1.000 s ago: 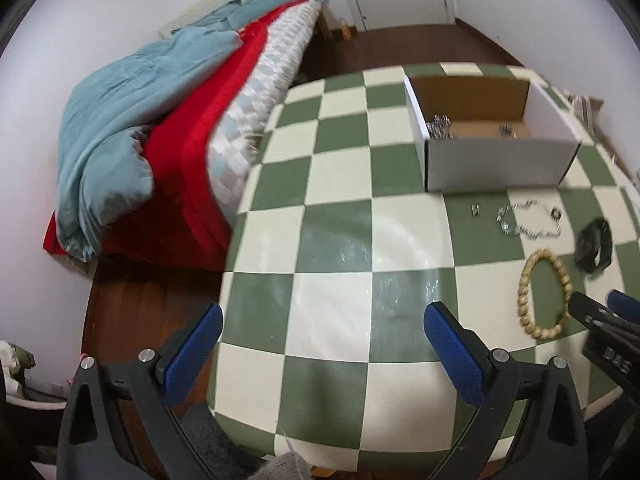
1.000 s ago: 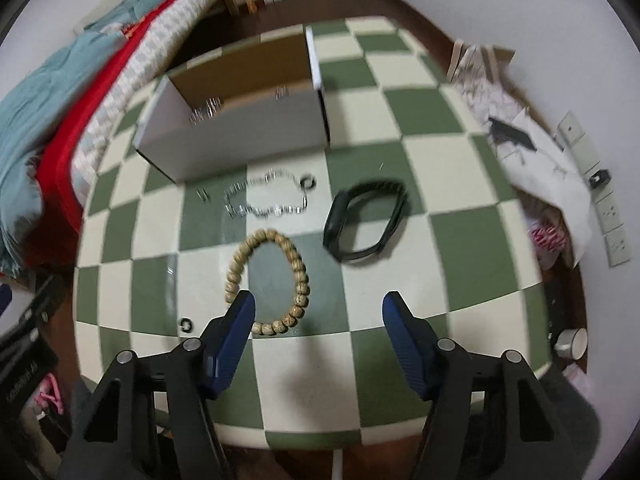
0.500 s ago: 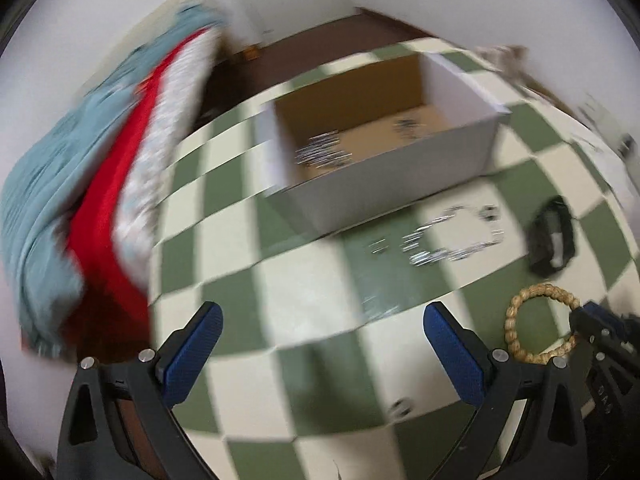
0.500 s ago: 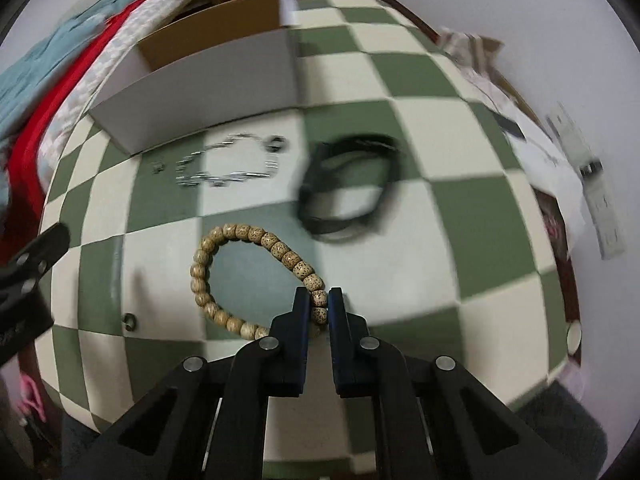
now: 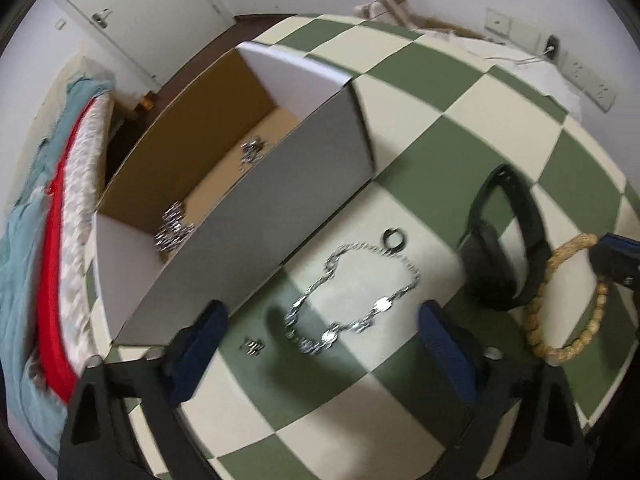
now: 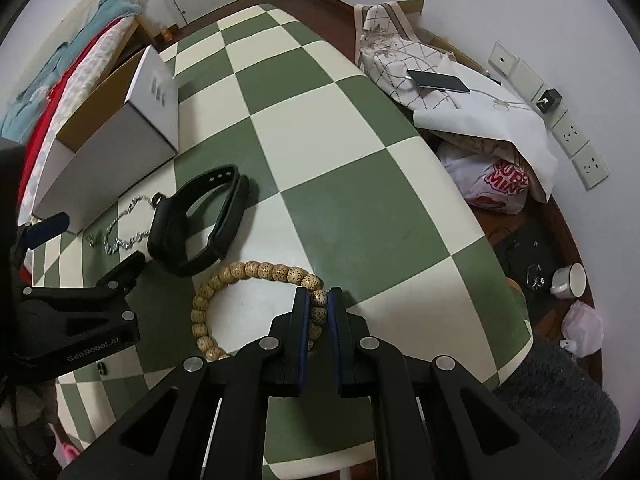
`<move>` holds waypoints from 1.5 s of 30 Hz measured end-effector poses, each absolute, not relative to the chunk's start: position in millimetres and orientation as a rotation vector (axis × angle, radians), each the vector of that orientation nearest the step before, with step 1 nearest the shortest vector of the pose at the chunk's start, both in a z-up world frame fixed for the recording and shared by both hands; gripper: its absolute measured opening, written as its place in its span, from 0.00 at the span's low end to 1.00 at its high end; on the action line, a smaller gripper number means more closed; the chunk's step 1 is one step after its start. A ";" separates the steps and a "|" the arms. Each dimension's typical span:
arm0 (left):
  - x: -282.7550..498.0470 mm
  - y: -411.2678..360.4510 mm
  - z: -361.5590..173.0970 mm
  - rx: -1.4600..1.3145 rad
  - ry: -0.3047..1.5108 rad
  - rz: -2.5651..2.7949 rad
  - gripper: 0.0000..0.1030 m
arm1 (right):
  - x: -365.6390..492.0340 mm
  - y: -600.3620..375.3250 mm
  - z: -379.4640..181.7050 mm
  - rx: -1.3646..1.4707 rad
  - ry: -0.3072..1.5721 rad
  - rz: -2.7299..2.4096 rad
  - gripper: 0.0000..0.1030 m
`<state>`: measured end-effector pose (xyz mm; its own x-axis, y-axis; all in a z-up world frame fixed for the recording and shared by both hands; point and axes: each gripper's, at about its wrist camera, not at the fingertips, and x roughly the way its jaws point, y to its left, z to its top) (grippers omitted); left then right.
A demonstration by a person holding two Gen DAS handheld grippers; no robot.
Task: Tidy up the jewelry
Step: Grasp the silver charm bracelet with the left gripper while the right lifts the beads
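1. Since a second ago, right gripper (image 6: 319,312) has gone from spread fingers above the bench to fingers clenched on the wooden bead bracelet (image 6: 224,280); left gripper (image 5: 320,332) has swung from bare bench over to the silver chain.
2. Wooden bead bracelet: lies on the checkered bench (image 6: 320,160) near its front edge; the right fingers (image 6: 301,320) pinch one or two beads at the loop's right side. Rest of the loop lies flat on the bench.
3. Black wristband (image 6: 192,224): just behind the bead bracelet, standing on edge, close to it; contact cannot be told.
4. Silver chain (image 5: 352,296): on the bench between the left fingers (image 5: 444,340), which are closing and do not yet press on it. A small dark ring (image 5: 394,238) sits at the chain's far end; a small metal piece (image 5: 252,346) lies near the left-hand finger.
5. White cardboard box (image 5: 280,200): open-topped, behind the chain, holding two small silver clusters (image 5: 172,228).
6. Beyond the bench: bed with red and blue bedding (image 5: 48,240) on the left; phone (image 6: 438,80) on a cloth on the right.
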<state>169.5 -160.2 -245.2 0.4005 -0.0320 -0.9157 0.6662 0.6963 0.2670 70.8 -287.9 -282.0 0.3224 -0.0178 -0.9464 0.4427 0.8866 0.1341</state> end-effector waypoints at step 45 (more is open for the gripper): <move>169.4 -130.1 -248.1 0.395 1.194 -0.562 0.61 | 68.4 -301.9 -252.1 0.478 1.129 -0.275 0.09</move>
<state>169.4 -130.1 -248.1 0.2583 -0.1994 -0.9453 0.6012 0.7991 -0.0043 68.4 -301.9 -252.1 0.4090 0.0280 -0.9121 0.4439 0.8672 0.2257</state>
